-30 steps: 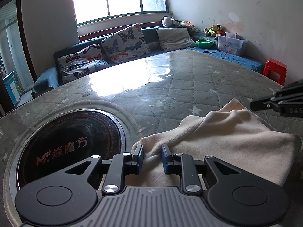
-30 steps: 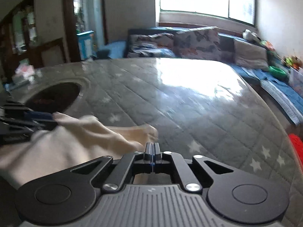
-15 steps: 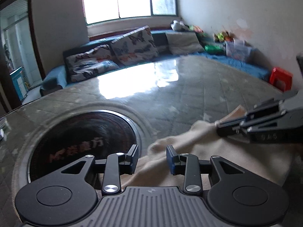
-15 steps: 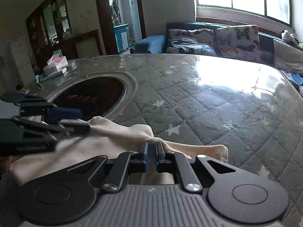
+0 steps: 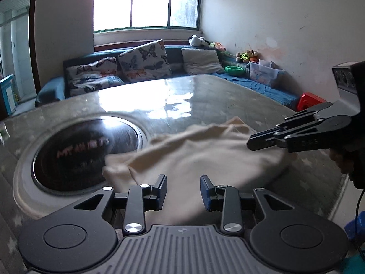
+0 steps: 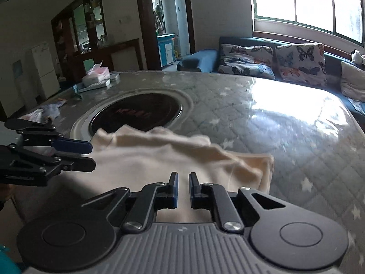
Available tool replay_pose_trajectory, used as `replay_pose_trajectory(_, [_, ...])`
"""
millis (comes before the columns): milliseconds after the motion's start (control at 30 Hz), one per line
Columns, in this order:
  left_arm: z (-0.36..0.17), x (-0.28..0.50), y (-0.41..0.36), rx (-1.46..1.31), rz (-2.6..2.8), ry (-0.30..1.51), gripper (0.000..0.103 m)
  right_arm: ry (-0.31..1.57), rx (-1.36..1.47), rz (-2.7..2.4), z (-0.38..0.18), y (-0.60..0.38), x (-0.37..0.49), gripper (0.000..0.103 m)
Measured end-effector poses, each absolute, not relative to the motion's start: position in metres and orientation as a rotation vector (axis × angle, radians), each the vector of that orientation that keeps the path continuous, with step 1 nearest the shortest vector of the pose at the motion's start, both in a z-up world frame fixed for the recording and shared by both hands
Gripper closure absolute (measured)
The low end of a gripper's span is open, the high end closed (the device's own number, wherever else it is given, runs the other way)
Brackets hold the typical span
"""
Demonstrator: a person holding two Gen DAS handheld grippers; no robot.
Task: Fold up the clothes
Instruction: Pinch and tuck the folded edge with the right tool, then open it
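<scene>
Left wrist: cream garment (image 5: 205, 157) overlaps cooktop (image 5: 86, 153) rim.

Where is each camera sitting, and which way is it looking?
Left wrist: rides the left hand-held gripper, open, facing the window; the right hand-held gripper pokes in.
Right wrist: rides the right hand-held gripper, slightly open, facing the doorway.
Shared: cream folded cloth, round black cooktop.

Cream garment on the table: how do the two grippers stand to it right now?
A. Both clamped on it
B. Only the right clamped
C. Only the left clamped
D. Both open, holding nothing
D. The left gripper and right gripper both show a gap between their fingers, with the cream garment lying loose on the table.
</scene>
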State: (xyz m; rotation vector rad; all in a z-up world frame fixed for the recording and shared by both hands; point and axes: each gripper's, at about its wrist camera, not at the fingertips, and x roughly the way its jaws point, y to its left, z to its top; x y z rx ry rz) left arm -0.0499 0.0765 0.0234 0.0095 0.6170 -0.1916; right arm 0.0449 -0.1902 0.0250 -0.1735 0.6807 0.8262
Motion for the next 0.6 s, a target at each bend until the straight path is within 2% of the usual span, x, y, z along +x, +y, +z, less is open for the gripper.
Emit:
replay_pose_trajectory(367, [0.005, -0.054, 0.085, -0.048, -0.154, 0.654, 0.066, 0.714, -0.101, 0.748, 0.002, -0.222, 0.030, 0.093])
replay_pose_trajectory(600, [0.015, -0.053, 0.088, -0.058, -0.154, 0.637, 0.068, 0.706, -0.100, 0.746, 0.011, -0.225, 0.028, 0.091])
